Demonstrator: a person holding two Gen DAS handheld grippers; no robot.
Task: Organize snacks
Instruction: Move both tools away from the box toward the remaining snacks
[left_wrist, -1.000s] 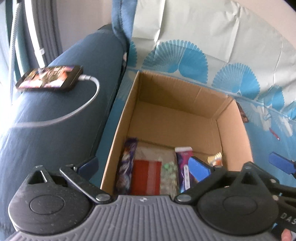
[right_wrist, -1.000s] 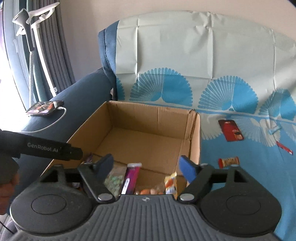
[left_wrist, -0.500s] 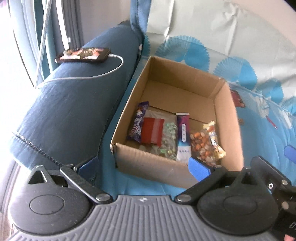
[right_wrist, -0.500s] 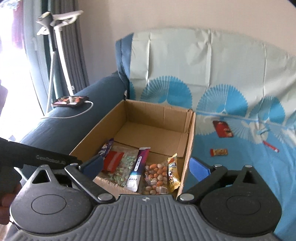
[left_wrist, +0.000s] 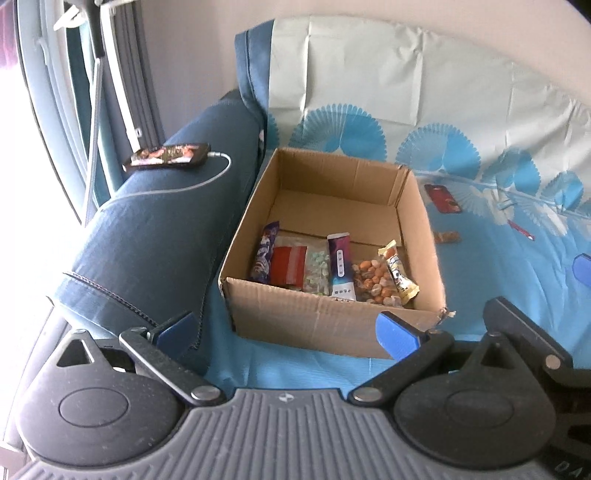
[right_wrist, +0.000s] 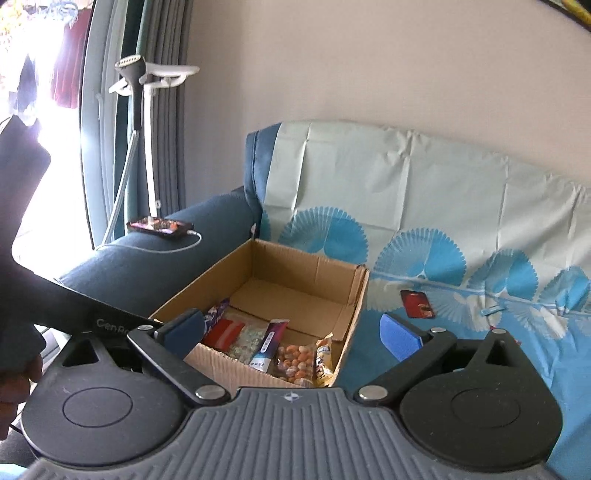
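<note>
On the sofa's blue patterned cover (left_wrist: 498, 295), light, crinkly snack packets (left_wrist: 334, 267) lie inside the cardboard box (left_wrist: 317, 321), best pinched at sealed edges, while both hand-held grippers (left_wrist: 286, 328) (right_wrist: 291, 328) gape empty.

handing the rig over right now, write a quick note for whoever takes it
Left gripper: open, holding nothing, in front of the box.
Right gripper: open, holding nothing, also in front of the box.
Box sits on the sofa seat by the armrest. Done: a row of snacks lies along its near wall: purple bar, red pack, green candies, purple stick, nuts, yellow bar.
Left: three snacks on the cover to the right of the box: red packet, brown bar, thin red stick.
The phone on the armrest is not part of the job.
</note>
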